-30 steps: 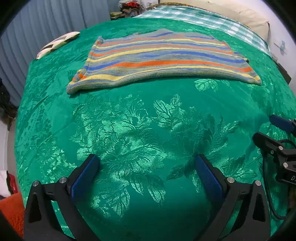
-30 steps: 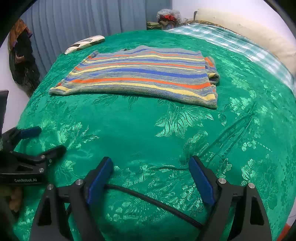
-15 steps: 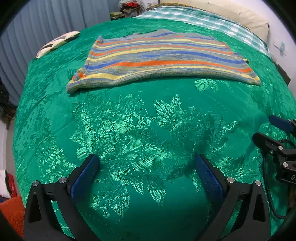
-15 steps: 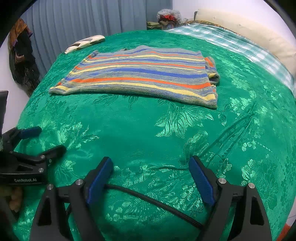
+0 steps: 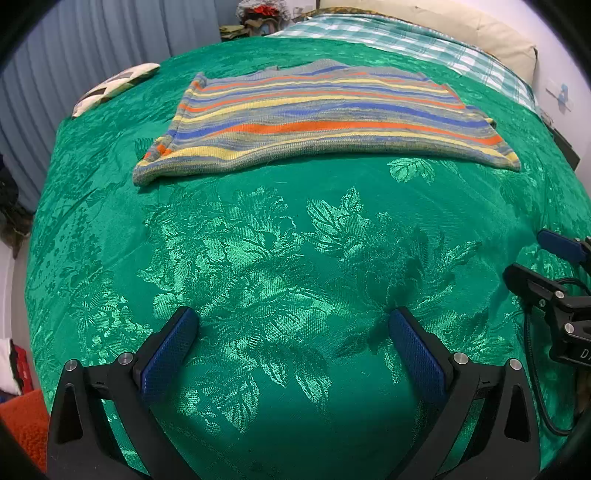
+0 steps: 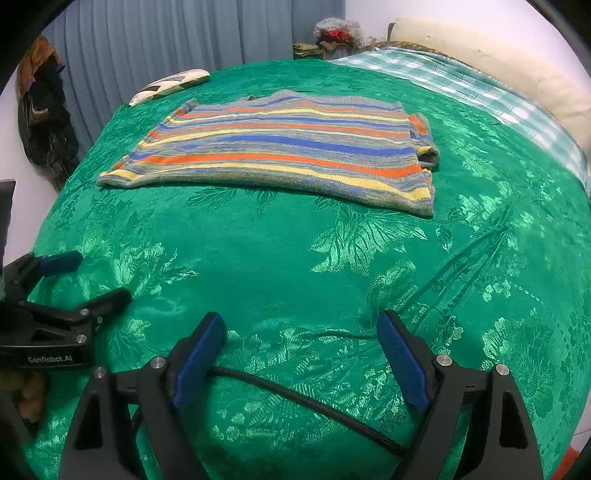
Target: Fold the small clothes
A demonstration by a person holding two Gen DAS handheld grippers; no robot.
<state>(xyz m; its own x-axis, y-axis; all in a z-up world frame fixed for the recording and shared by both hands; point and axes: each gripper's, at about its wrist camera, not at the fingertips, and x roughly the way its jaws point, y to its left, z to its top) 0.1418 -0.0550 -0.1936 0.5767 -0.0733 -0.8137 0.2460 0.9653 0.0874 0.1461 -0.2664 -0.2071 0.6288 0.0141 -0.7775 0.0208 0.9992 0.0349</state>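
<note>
A striped sweater [image 5: 325, 118] lies flat on a green bedspread [image 5: 280, 258], in the upper middle of the left wrist frame. Its bands run orange, yellow, blue and grey across the frame. In the right wrist view the sweater [image 6: 288, 147] sits in the upper centre, with a bunched sleeve or folded edge at its right end.

The left gripper [image 5: 291, 332] fills the bottom of its own frame, jaws spread wide with nothing between them but bedspread. Its blue pads [image 5: 168, 354] sit well short of the sweater. In the right wrist view the same gripper [image 6: 92, 273] appears at the left edge, jaws apart, with part of a hand below it.

The right gripper [image 6: 299, 334] is likewise released, jaws wide apart at the bottom of its frame, holding nothing and well apart from the sweater. A black cable [image 6: 306, 402] runs over the bedspread between its fingers. In the left wrist view this gripper [image 5: 528, 254] shows at the right edge, jaws apart.

A patterned cushion [image 5: 114, 86] lies at the upper left of the bed, beyond the sweater. A checked sheet [image 5: 413, 42] and a cream pillow [image 5: 443, 26] cross the upper right. Blue-grey curtains [image 6: 177, 40] hang behind the bed.
</note>
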